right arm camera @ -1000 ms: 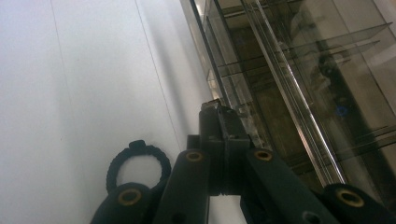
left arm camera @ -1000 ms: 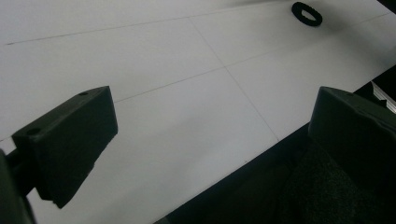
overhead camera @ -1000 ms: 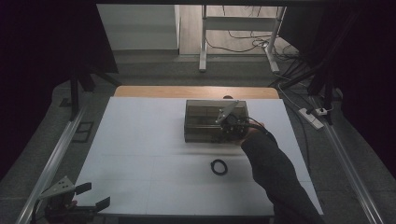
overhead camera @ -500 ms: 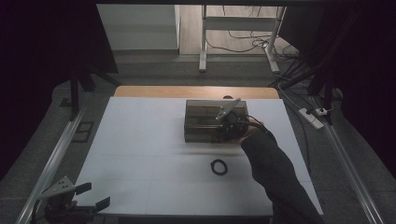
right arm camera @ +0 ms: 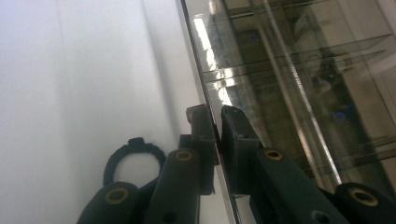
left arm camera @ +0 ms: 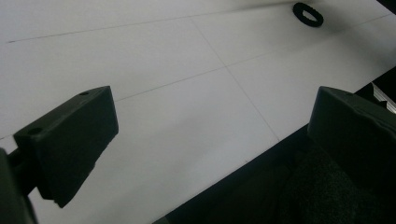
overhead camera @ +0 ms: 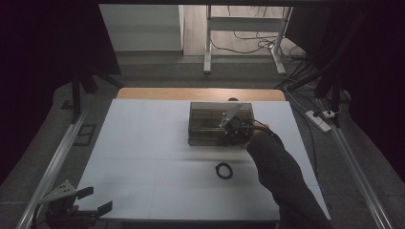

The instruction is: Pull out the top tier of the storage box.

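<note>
Pinching the thin wall of the clear plastic box (right arm camera: pixel 299 84), the right gripper (right arm camera: pixel 216 126) has its two jaws pressed close on either side of that edge — one jaw outside over the white table (overhead camera: pixel 143 157), the other inside the box. In the high view the right gripper (overhead camera: pixel 235 125) sits over the right-hand part of the box (overhead camera: pixel 210 125), with the person's sleeve (overhead camera: pixel 282 176) reaching in from below it. The box stands on the far middle of the table, and its inner dividers show through the glossy wall just ahead of the clamped jaws.

A small black ring (overhead camera: pixel 223 170) lies flat on the table behind the right gripper, toward the person, apart from the box; in the right gripper view the ring (right arm camera: pixel 133 156) shows just beside and below the outer jaw.

The left gripper (overhead camera: pixel 71 210) rests at the near left corner of the table, well apart from the box, with its jaws spread wide and nothing between them. From its own view the left gripper (left arm camera: pixel 210 135) looks across bare table — the black ring (left arm camera: pixel 308 14) lies far ahead of it.
</note>
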{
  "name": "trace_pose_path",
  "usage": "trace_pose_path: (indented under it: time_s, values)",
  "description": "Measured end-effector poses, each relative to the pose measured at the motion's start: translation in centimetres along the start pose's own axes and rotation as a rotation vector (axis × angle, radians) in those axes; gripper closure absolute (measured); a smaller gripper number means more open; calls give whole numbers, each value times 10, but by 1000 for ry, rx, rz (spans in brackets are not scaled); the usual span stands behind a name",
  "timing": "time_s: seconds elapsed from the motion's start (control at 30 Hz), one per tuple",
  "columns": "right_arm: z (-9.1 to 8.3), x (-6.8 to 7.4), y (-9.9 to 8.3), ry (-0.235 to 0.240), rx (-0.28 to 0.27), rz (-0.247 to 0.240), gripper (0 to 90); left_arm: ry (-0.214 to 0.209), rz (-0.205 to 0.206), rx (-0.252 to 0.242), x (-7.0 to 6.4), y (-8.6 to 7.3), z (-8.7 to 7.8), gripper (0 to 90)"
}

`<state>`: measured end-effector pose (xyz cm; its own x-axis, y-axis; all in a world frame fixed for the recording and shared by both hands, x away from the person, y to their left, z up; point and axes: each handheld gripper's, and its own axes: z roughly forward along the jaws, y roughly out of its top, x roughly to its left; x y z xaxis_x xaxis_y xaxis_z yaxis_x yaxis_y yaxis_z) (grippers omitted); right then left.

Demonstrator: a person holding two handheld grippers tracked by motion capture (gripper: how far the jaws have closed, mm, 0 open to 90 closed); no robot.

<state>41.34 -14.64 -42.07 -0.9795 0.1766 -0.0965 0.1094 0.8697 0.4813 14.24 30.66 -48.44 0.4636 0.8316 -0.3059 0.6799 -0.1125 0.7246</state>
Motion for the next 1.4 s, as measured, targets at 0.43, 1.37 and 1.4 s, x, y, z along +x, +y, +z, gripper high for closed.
trace_pose_path:
  time_s: [0.43, 1.37, 1.4]
  values:
    - [-3, 11, -2, 43, 24, -39, 851, 1, -3, 1, 0, 0, 0, 10]
    - [-25, 28, -9, -4, -71, 77, 614, 10, 2, 2, -1, 0, 0, 15]
    - [-26, 30, -10, -7, -80, 95, 595, 12, 6, 1, -1, 0, 0, 16]
